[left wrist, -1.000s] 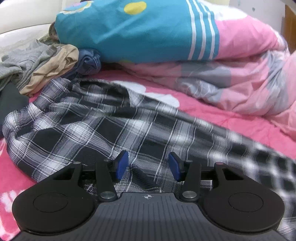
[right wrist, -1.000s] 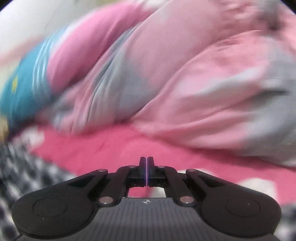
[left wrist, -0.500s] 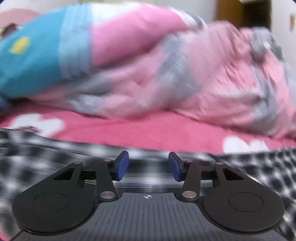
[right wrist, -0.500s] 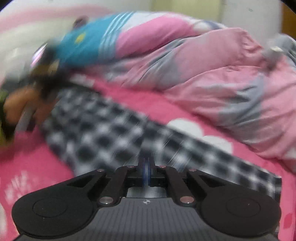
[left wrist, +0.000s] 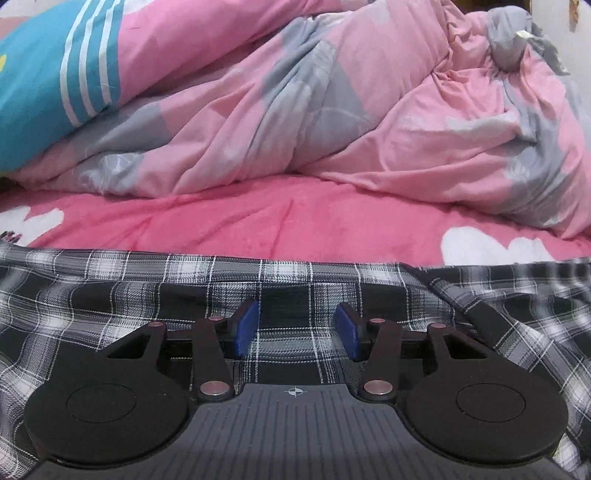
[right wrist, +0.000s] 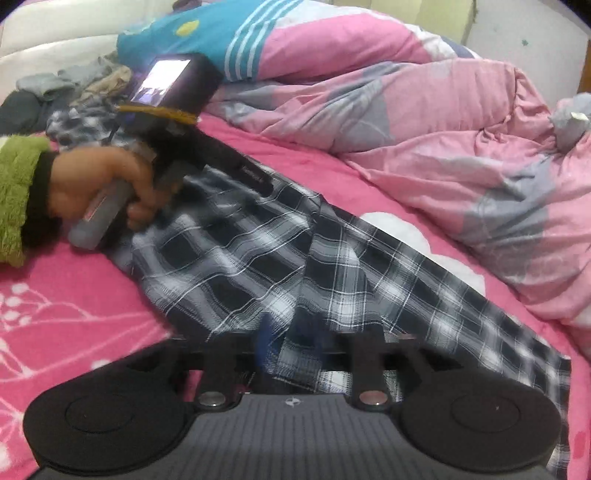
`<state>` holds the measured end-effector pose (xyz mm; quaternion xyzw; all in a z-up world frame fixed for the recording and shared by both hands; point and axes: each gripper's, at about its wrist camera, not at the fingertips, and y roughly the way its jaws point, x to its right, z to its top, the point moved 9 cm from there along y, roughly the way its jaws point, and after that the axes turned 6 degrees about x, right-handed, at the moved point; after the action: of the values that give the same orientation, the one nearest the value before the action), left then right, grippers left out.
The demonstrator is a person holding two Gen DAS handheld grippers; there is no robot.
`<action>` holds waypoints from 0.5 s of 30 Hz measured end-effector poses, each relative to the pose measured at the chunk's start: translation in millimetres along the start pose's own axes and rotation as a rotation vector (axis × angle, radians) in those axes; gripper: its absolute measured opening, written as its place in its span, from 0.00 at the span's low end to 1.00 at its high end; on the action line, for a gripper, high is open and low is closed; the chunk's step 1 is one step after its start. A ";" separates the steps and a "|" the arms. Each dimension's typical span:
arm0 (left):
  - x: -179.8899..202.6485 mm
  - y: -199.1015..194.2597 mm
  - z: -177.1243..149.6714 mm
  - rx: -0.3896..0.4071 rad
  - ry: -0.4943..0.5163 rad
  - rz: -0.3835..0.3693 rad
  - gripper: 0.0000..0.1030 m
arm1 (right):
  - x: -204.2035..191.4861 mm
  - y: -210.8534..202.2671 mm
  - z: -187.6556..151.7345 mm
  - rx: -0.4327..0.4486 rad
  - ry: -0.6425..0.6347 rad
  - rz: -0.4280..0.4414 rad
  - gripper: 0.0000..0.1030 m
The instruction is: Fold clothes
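Your left tool [left wrist: 295,328] sits low over the plaid garment [left wrist: 288,280], pointing down at it. Its blue pads [left wrist: 246,325] stand spread, with cloth showing flat in the gap; neither pad presses on it, nothing pinched.

Your right tool [right wrist: 291,343] is blurred in its own view. Its jaws are opening right now. Plaid cloth lies between and under the fingers, but the pads do not look clamped on it; the left pad [right wrist: 264,341] shows only as a blue smear.

The plaid garment [right wrist: 295,258], black, white and grey check, lies on the bed across the pink sheet [left wrist: 295,221]. In the right wrist view it runs as a long strip from upper left to lower right, with a fold ridge down its middle. In the left wrist view its far edge lies straight across the frame, and a second layer overlaps at the right.

Your left hand [right wrist: 107,184], in a green fuzzy sleeve [right wrist: 18,195], grips the handle of the left tool at the far end of the strip; the tool body bears a small lit screen [right wrist: 162,81].

Behind the garment a pink and grey duvet [left wrist: 332,110] is heaped up, and a teal striped pillow [right wrist: 207,33] lies on it. A pile of other clothes [right wrist: 74,88] sits at the upper left beside the pillow.
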<state>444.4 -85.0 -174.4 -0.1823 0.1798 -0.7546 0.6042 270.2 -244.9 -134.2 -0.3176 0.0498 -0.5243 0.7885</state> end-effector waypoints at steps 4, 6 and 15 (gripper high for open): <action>-0.5 0.6 -1.8 0.003 0.001 0.003 0.46 | 1.2 6.2 -7.3 -0.006 -0.019 -0.034 0.26; -1.5 1.1 -2.5 0.004 -0.008 -0.001 0.46 | 11.3 2.4 -4.3 0.008 0.055 -0.032 0.09; -2.4 2.7 -3.3 0.005 -0.004 0.004 0.46 | 14.8 -15.4 7.9 0.069 0.054 -0.069 0.00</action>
<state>445.6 -83.0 -178.7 -0.1820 0.1772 -0.7534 0.6065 267.8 -257.9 -115.6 -0.2774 0.0420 -0.5611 0.7787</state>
